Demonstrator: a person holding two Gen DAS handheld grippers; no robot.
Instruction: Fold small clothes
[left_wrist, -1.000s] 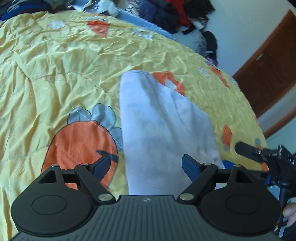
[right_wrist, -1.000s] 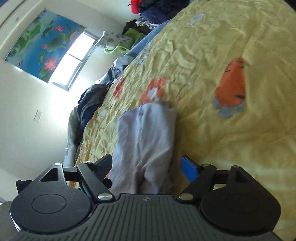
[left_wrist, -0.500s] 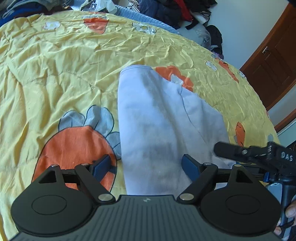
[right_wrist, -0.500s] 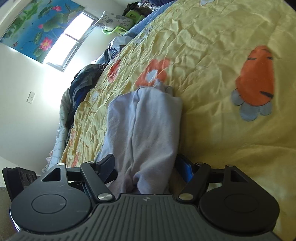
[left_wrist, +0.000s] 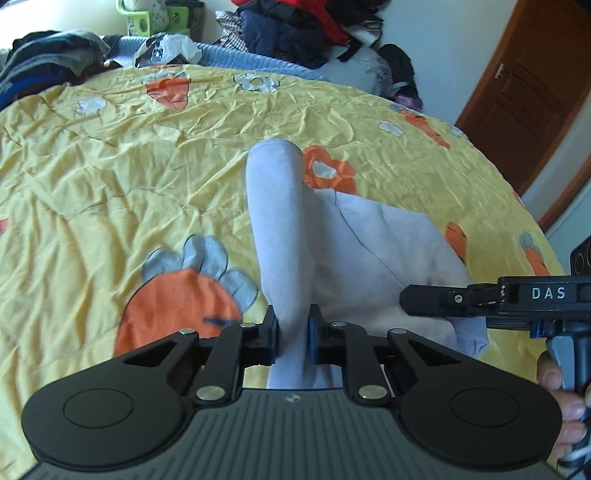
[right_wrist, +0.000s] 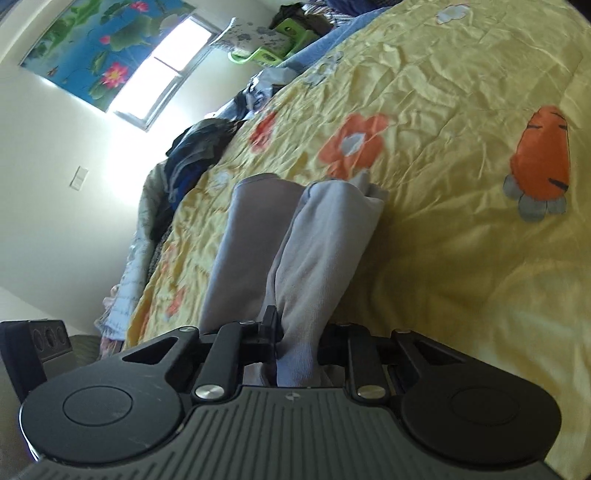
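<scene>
A yellow quilt (left_wrist: 110, 177) printed with carrots and flowers covers the bed, and a heap of dark clothes (left_wrist: 295, 26) lies past its far edge. On the quilt lies the small pale lilac garment (left_wrist: 384, 251), partly flat, with its near end pulled up off the quilt into two ridges. The left tool (left_wrist: 292, 334) has just been closing and now pinches one bunched ridge of the garment between its blue pads; the right tool (right_wrist: 295, 338), also just closed, grips the neighbouring ridge, and in the left view it sits just beside the garment's near right corner. The step in hand looks like the grasp that opens a fold. The next move likely calls for raising both near corners together and carrying them over toward the garment's far hem, keeping the cloth taut and level.
</scene>
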